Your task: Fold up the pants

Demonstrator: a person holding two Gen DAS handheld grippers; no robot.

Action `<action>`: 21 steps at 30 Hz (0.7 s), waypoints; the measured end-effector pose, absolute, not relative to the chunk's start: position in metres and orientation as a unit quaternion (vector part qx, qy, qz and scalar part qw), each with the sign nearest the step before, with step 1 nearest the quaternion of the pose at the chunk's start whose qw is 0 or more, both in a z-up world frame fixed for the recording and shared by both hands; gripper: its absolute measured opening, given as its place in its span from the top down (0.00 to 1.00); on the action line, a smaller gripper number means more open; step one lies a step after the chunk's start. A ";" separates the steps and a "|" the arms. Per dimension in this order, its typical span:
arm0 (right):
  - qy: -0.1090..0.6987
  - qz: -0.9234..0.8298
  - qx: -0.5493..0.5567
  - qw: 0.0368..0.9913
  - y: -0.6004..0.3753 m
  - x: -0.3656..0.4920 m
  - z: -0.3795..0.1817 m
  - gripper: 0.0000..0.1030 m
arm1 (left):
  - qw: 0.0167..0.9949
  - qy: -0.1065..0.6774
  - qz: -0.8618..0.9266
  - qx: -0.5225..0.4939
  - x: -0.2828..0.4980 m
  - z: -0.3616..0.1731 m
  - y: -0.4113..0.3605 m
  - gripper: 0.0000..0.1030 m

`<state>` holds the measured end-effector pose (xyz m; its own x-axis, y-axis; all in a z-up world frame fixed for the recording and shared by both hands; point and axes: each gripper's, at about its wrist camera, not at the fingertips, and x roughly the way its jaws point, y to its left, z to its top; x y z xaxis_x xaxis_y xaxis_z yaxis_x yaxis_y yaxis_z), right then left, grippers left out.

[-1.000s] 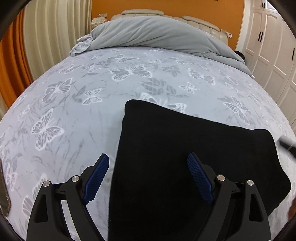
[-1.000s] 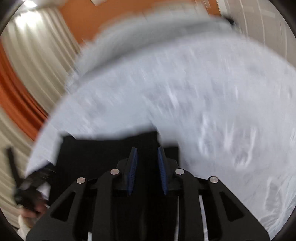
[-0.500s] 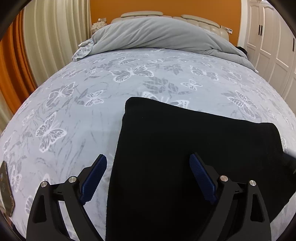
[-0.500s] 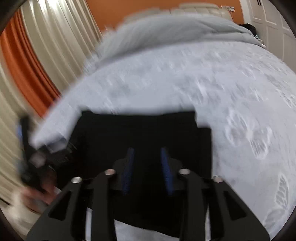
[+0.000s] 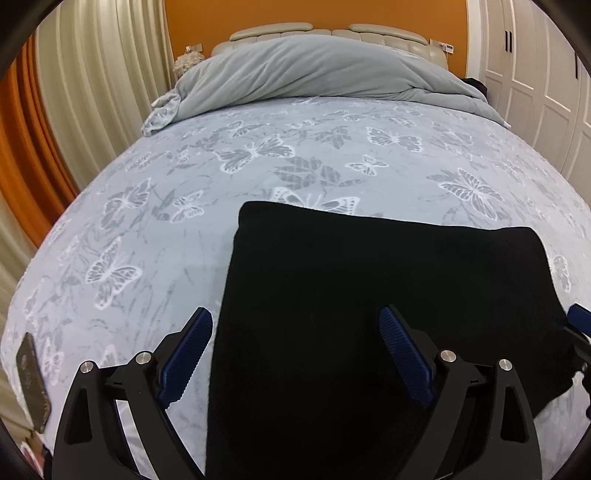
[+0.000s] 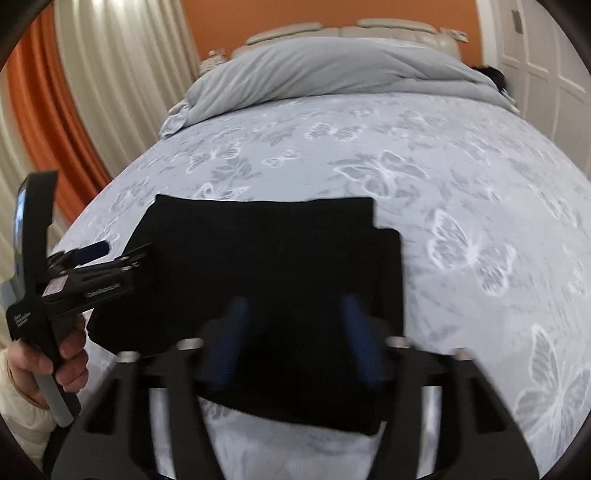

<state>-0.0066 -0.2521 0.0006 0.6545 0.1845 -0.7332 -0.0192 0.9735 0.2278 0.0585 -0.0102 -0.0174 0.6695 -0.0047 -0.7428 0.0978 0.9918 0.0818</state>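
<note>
The black pants (image 5: 369, 295) lie folded into a rectangle on the butterfly-print bed sheet (image 5: 147, 229). My left gripper (image 5: 295, 332) hovers open over their near left edge, one blue pad over the sheet and the other over the cloth, gripping nothing. In the right wrist view the pants (image 6: 266, 251) show a lower layer jutting out at the right. My right gripper (image 6: 295, 332) is above their near edge, blurred, its jaws opening with cloth beneath them and nothing pinched. A hand (image 6: 70, 354) holds the left gripper (image 6: 110, 251) at the pants' left side.
A bunched grey duvet (image 5: 314, 70) lies across the head of the bed before a padded headboard (image 5: 273, 31). Cream and orange curtains (image 5: 85, 92) hang on the left, white wardrobe doors (image 5: 535, 74) stand on the right. A dark flat phone-like object (image 5: 33, 384) lies near the bed's left edge.
The right gripper's jaws have spread from nearly shut to wide apart, and its view has swung to centre on the pants. The left gripper drew back slightly, still open.
</note>
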 end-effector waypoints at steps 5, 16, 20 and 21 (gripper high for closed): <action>0.443 0.101 0.223 0.863 -0.284 -0.005 -0.015 0.39 | 0.911 0.411 -0.030 0.033 0.048 -0.007 0.001 0.13; 0.433 0.164 0.254 0.849 -0.241 0.028 0.021 0.84 | 0.925 0.381 0.004 -0.005 0.031 0.024 0.057 0.13; 0.404 0.273 0.238 0.840 -0.159 0.057 0.093 0.84 | 0.930 0.361 0.047 -0.051 0.030 0.044 0.105 0.13; 0.399 0.303 0.232 0.834 -0.132 0.064 0.111 0.84 | 0.929 0.360 0.056 -0.061 0.030 0.047 0.115 0.13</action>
<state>0.0640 -0.1322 0.1111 0.4978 0.6906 -0.5246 -0.3202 0.7085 0.6289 0.0300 0.1153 0.0469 0.7339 0.0603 -0.6766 -0.1485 0.9862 -0.0732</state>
